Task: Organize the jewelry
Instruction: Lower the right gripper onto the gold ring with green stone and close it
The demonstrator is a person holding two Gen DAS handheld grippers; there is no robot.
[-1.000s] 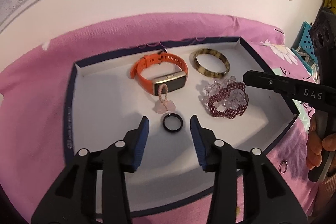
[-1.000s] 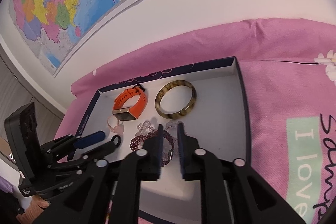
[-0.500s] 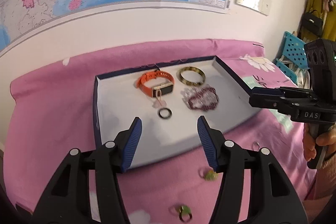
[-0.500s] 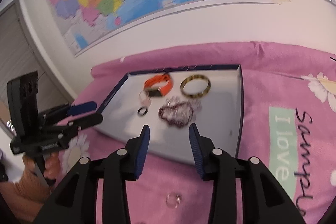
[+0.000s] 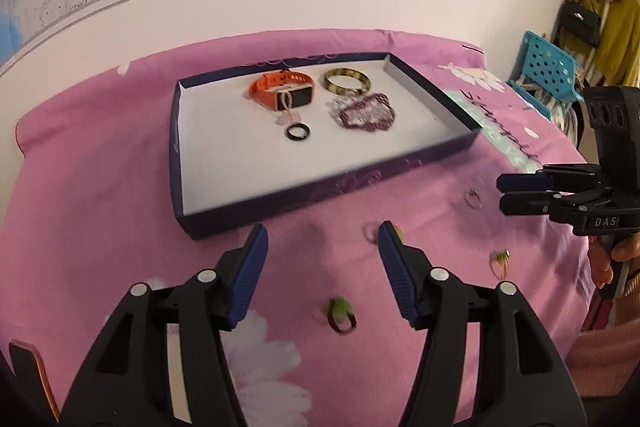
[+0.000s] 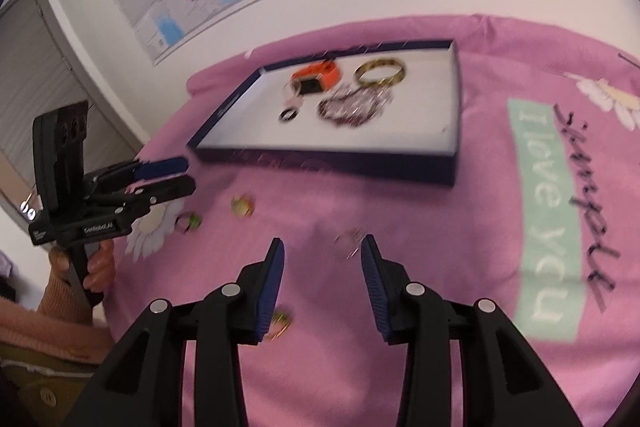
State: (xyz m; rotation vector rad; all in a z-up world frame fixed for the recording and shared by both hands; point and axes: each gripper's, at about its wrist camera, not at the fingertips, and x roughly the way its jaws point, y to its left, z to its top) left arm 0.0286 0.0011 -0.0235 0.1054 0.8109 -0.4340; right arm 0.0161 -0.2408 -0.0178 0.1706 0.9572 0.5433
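My left gripper hangs with jaws spread, empty, above a green ring on the pink cloth. The box beyond holds a black ring and bracelets. My right gripper, jaws spread, hovers by a clear ring.

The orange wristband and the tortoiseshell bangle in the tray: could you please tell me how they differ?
The orange wristband is a flexible strap carrying a rectangular screen; the tortoiseshell bangle is a plain rigid hoop. The wristband is bright orange, the bangle mottled brown-yellow. A pale loop lies against the wristband; beads touch the bangle. Both lie inside the navy tray.
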